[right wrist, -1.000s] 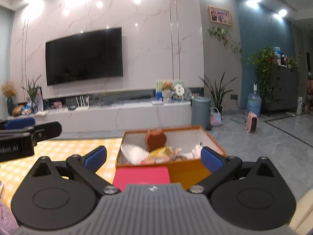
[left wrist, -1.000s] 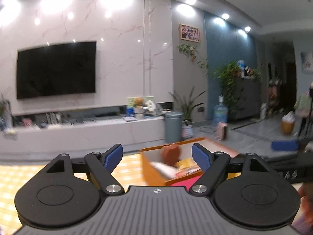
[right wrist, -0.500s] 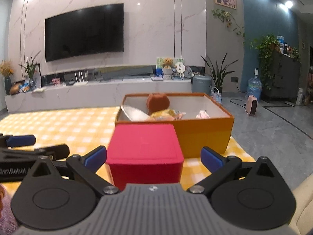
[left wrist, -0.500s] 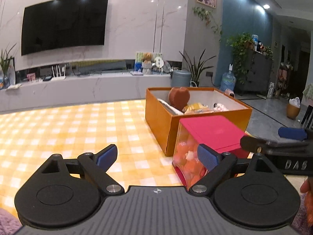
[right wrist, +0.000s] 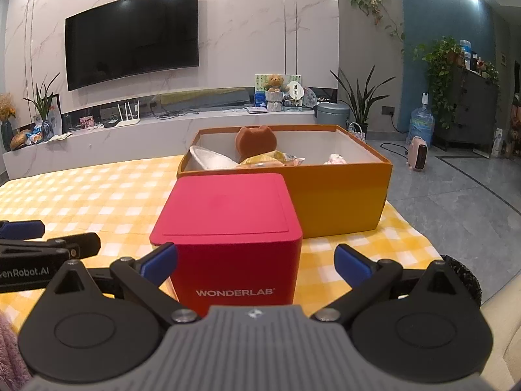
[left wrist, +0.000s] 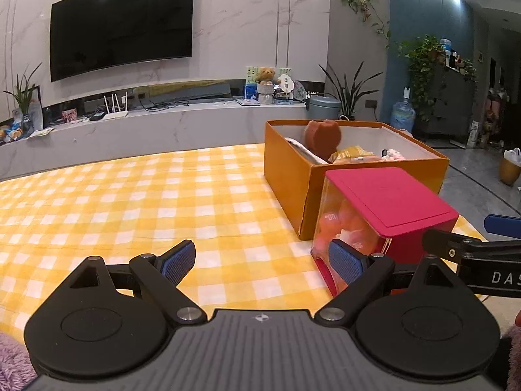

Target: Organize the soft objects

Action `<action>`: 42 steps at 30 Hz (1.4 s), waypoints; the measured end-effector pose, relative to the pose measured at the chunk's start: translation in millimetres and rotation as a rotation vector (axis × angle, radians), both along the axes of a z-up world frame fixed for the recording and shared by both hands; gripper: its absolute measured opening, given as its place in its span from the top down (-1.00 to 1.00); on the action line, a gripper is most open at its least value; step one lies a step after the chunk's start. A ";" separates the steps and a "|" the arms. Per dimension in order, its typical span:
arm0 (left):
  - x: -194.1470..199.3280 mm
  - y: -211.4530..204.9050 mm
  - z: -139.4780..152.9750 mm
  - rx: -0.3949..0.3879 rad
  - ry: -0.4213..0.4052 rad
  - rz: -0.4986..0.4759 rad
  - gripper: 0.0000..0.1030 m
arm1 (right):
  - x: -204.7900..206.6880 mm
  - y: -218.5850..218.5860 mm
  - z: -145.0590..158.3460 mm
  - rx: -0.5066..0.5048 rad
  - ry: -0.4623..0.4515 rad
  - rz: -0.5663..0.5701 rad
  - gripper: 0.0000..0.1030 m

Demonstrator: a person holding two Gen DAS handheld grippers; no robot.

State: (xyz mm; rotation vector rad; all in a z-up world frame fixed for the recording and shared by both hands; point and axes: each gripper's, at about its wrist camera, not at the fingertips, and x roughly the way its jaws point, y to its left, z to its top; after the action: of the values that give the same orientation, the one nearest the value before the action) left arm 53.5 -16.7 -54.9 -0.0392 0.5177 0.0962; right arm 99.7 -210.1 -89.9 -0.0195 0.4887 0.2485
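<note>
Jaws of the right gripper (right wrist: 255,259) stand wide apart at the bottom of its frame, holding nothing, with the red square-lidded plastic container (right wrist: 228,228) between them but untouched. The left gripper (left wrist: 262,259) is likewise fully spread and empty, low in its view, just left of the container's clear side. Soft toys, a brown plush bear (right wrist: 256,141) among them, lie in the open orange cardboard box (right wrist: 342,195) behind, at frame centre, on the yellow checked cloth (left wrist: 130,202) over the bench. Judged step: seizing the container. The right jaws should centre on its walls, close squarely and low, avoiding the lid.
</note>
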 end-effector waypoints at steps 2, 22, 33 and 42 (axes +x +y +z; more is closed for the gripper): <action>-1.2 0.6 1.5 0.001 -0.005 -0.002 -1.00 | -0.5 -0.9 0.9 0.008 -0.002 -0.004 -0.95; -1.7 6.3 9.9 -0.006 0.003 0.011 -1.00 | -2.3 -1.2 3.4 0.014 -0.010 -0.001 -0.95; -0.7 4.5 7.1 -0.009 0.022 0.008 -1.00 | -2.4 0.6 2.7 0.014 -0.004 0.004 -0.95; -1.0 4.0 6.1 -0.006 0.023 0.012 -1.00 | -2.2 0.6 2.9 0.014 -0.004 0.004 -0.95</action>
State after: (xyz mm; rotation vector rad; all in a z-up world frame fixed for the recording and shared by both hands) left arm 52.5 -12.8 -48.8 -0.0475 0.5407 0.1070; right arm 97.5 -209.5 -87.0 -0.0071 0.4825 0.2558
